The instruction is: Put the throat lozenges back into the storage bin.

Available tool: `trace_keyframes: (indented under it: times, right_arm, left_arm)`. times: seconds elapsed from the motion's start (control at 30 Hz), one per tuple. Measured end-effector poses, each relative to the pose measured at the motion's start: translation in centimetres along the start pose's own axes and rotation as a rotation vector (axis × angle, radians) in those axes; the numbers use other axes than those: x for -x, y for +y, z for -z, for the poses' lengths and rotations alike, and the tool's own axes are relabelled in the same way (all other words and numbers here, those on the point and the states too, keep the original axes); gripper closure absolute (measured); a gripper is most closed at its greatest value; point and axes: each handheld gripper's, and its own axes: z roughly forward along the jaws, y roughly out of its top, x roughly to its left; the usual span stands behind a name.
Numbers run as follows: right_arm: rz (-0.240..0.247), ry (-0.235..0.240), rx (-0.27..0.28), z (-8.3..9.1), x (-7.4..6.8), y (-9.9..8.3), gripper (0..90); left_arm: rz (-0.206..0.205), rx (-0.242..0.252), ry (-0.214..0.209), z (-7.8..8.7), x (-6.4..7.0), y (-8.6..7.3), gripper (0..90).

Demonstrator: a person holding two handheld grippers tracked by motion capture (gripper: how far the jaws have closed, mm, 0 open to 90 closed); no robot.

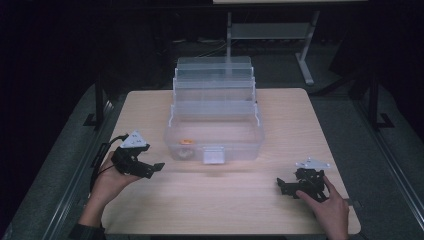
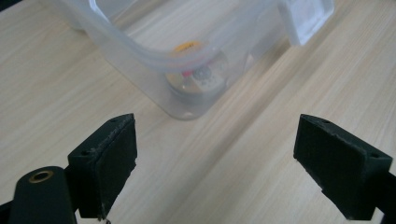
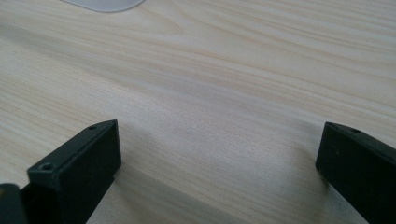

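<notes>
Sitting at table (image 1: 280,210) centre, toward 12 o'clock: clear cantilever organiser box (image 1: 214,120), trays fanned open. Lying in its 7 o'clock corner: small round roll (image 2: 198,74), orange-topped. Risking, by judgement: box sliding if nudged at the wall. Hovering at 9 o'clock: left gripper (image 2: 219,163), released wide, holding nothing. Resting at 4 o'clock: right gripper (image 3: 219,172), likewise spread, grasping nothing.
</notes>
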Motion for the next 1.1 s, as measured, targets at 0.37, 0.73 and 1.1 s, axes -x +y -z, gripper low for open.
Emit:
trace_keyframes:
  times: [0.37, 0.73, 1.1]
  right_arm:
    - [0.0, 0.0, 0.0, 0.0, 0.0, 0.0, 0.0]
    - [0.0, 0.0, 0.0, 0.0, 0.0, 0.0, 0.0]
    - [0.0, 0.001, 0.0, 0.0, 0.0, 0.0, 0.0]
  left_arm:
    - [0.031, 0.053, 0.073, -0.5, 1.2, -5.2, 12.8]
    - [0.069, 0.035, 0.103, -0.9, 2.2, -9.0, 11.7]
    - [0.096, -0.007, 0.08, -1.8, 2.2, -11.0, 10.9]
